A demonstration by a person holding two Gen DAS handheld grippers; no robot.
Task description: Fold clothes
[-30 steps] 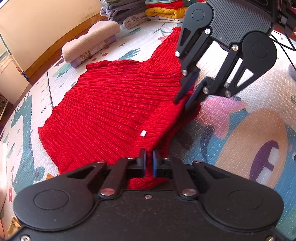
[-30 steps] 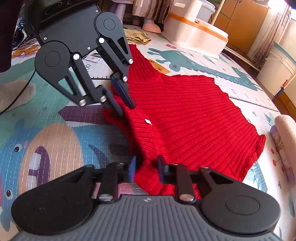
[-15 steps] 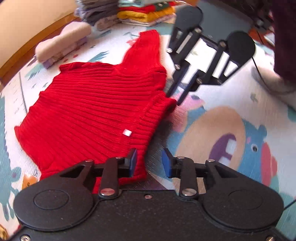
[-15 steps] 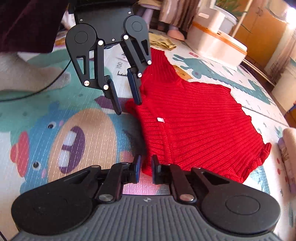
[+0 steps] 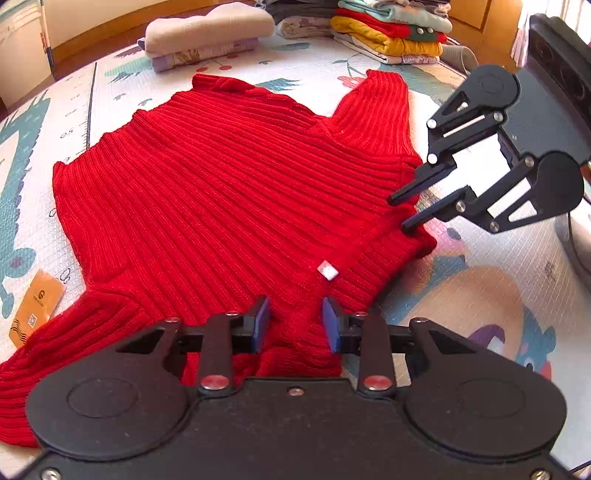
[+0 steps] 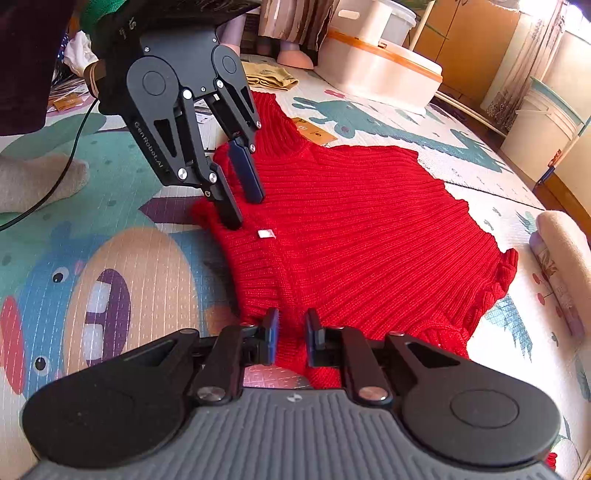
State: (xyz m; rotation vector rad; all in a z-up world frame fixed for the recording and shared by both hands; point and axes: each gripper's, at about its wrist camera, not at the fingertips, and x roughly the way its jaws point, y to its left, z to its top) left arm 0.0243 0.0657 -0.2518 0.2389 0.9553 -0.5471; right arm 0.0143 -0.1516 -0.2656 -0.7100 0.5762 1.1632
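Nearest my left camera, the left gripper [image 5: 294, 324] has its jaws parted, blue pads on either side of a ridge of the red sweater [image 5: 221, 192] near the collar edge, gripping nothing that I can see. From my right camera, the right gripper [image 6: 291, 336] also has its jaws spread, a narrower gap, with knit lying between and below the pads; I can't tell whether they touch it.

The sweater lies spread flat on the play mat [image 5: 480, 288], ribs running across, a small white tag [image 5: 327, 272] showing just past my left pads. One sleeve runs off at lower left in the left view; the other reaches away toward the folded piles.

An orange card [image 5: 37, 308] lies on the mat beside the near sleeve. Farther off I see a beige pillow [image 5: 207, 31] and a stack of folded clothes [image 5: 391, 33]. In the right view, a white bin [image 6: 376, 70] stands past the sweater, and a grey sock [image 6: 33, 181] rests at the left edge.
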